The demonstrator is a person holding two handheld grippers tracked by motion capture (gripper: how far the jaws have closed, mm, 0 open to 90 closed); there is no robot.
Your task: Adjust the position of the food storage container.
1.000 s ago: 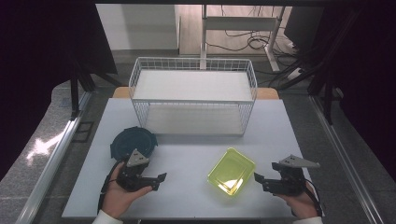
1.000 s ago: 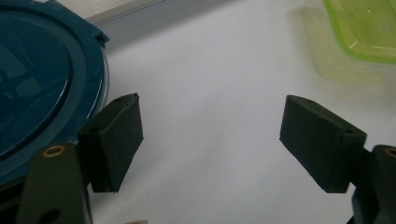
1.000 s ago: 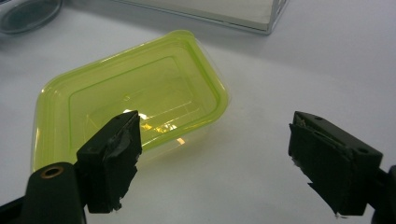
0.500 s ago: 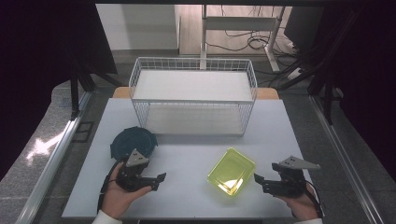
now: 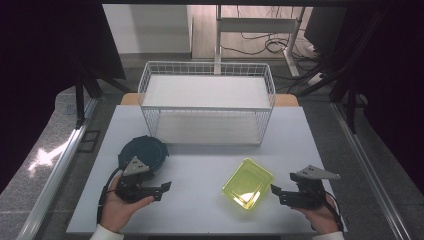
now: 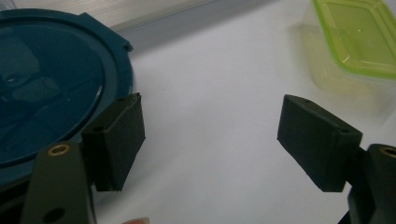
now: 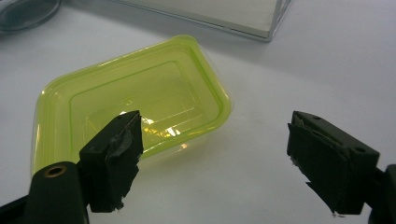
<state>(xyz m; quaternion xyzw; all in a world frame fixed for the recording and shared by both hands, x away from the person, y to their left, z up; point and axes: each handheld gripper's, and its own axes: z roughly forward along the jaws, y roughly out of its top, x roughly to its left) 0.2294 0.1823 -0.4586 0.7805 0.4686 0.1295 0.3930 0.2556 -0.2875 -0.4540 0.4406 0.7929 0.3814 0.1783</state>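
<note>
White table [image 5: 200, 210] | yellow-green tub [image 5: 247, 183] empty | both hand-held grippers [image 5: 159, 190] [image 5: 276, 192] agape, nothing held

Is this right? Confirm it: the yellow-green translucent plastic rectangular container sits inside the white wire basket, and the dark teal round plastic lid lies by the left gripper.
Not quite. The yellow-green translucent plastic rectangular container sits on the white table, in front of the white wire basket, not inside it; the high view shows this. The dark teal round plastic lid does lie by the left gripper.
</note>
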